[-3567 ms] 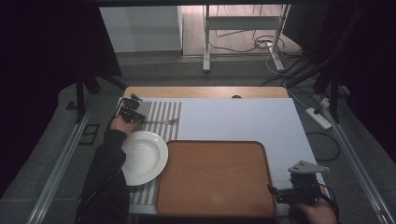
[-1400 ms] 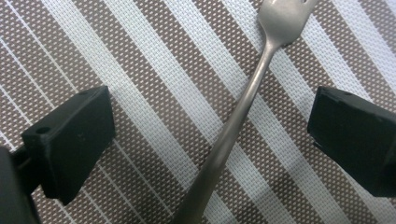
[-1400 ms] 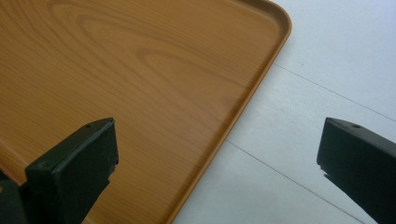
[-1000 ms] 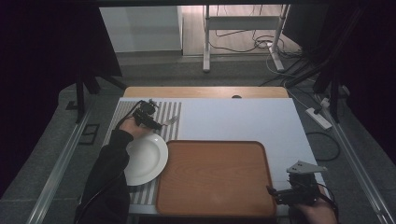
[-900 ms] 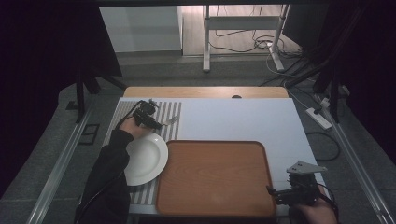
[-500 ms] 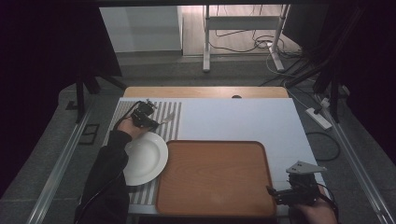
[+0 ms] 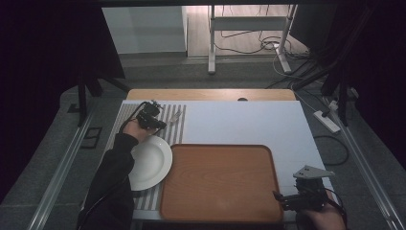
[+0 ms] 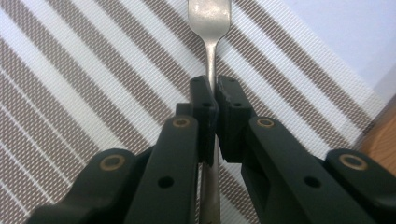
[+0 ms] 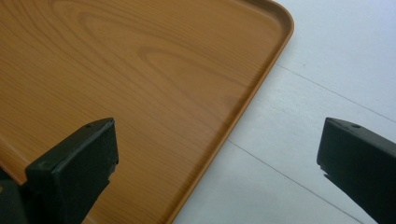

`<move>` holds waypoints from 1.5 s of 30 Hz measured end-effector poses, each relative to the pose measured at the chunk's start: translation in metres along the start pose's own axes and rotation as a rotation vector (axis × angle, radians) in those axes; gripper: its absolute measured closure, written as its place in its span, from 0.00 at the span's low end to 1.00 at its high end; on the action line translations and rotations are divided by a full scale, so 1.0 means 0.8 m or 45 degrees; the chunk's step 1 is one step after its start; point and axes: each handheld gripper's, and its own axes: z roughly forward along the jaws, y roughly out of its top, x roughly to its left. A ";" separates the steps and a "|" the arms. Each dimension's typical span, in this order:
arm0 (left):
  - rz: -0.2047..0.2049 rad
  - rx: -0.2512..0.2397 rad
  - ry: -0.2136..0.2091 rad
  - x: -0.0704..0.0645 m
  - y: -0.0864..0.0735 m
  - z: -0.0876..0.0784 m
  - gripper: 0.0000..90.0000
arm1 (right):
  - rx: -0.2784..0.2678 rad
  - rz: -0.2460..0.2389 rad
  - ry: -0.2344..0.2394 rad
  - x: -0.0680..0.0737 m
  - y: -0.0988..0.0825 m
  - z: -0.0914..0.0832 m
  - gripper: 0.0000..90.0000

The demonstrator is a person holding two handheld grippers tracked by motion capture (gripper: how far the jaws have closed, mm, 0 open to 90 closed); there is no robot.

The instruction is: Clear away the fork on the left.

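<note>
L gripper (image 8: pixel 213 100) has its jaws clenched on the slim steel neck of a fork (image 8: pixel 211 28), handle running back under the jaws and the head ahead of them, over a woven brown/white striped placemat (image 8: pixel 84 84); the grip looks narrow on smooth metal, so I'd lift slow, keep the wrist level, no twisting or it could pivot. Beside that hand sits a round glossy white plate (image 7: pixel 149 163). R gripper (image 9: pixel 219 168) is spread wide w/ nothing between, hanging over the raised rounded corner of a wood-grain tray (image 9: pixel 140 70) and smooth white tabletop (image 9: pixel 327 70).
</note>
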 end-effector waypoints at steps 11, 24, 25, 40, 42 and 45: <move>0.066 -0.043 -0.005 -0.022 0.017 -0.012 0.95 | 0.001 -0.003 -0.001 0.000 0.000 0.000 0.00; 0.188 -0.057 -0.027 -0.078 0.051 -0.012 0.95 | 0.001 -0.004 -0.001 0.000 0.000 0.000 0.00; 0.203 -0.054 -0.033 -0.083 0.053 -0.012 0.95 | 0.001 -0.005 -0.001 0.000 0.000 0.000 0.00; 0.253 -0.015 -0.156 -0.136 0.064 0.002 0.95 | 0.000 -0.004 -0.002 0.000 0.000 0.000 0.00; 0.256 -0.004 -0.162 -0.143 0.063 0.004 0.95 | -0.004 -0.006 -0.003 0.000 0.000 -0.001 0.00; 0.256 0.003 -0.171 -0.154 0.060 0.005 0.95 | -0.010 -0.010 -0.006 0.001 0.000 -0.001 0.00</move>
